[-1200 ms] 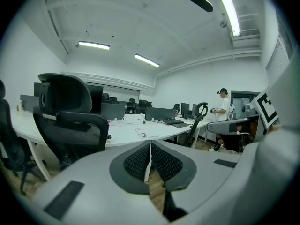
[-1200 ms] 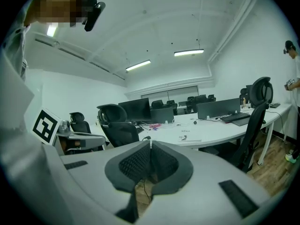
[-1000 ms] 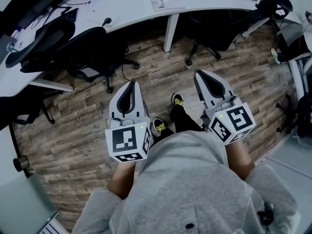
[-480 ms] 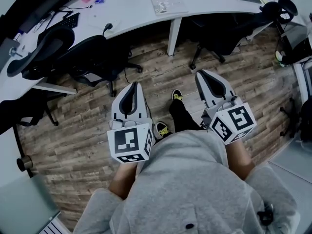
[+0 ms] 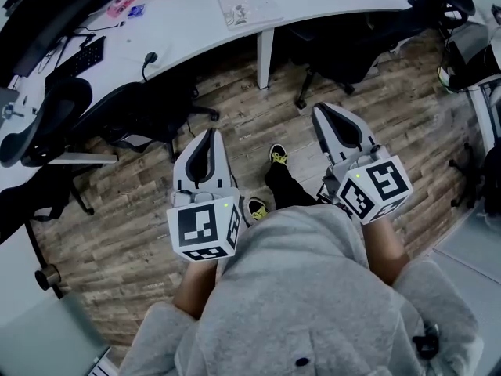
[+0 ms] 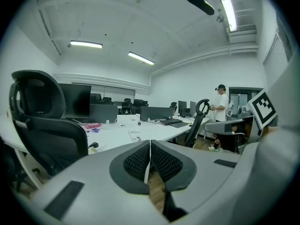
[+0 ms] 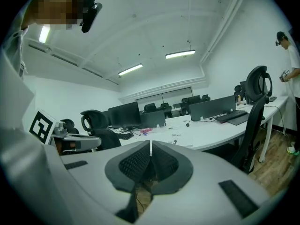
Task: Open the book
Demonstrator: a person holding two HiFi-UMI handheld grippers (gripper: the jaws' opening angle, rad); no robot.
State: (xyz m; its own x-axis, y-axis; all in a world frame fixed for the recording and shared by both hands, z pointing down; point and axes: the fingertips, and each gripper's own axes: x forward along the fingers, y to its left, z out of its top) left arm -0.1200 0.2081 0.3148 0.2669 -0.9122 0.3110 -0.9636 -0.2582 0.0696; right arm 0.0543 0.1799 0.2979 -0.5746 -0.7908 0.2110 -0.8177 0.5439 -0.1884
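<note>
Floor (image 5: 117, 210): wood planks; the person stands on it, back from the desk.
Surface (image 5: 196, 22): long curved white desk across the top of the head view; carries the book.
Office chair (image 5: 145, 100): black, at the surface's near edge, ahead of the left gripper.
Left gripper (image 5: 210, 134): jaws pressed together, nothing between them; held out toward the surface, apparently a carrying pose while the book is out of reach.
Right gripper (image 5: 322, 111): jaws likewise together and empty, alongside the left.
Book (image 5: 246, 2): thin, pale cover, closed, flat near the surface's edge; well apart from both grippers; opening not begun.
</note>
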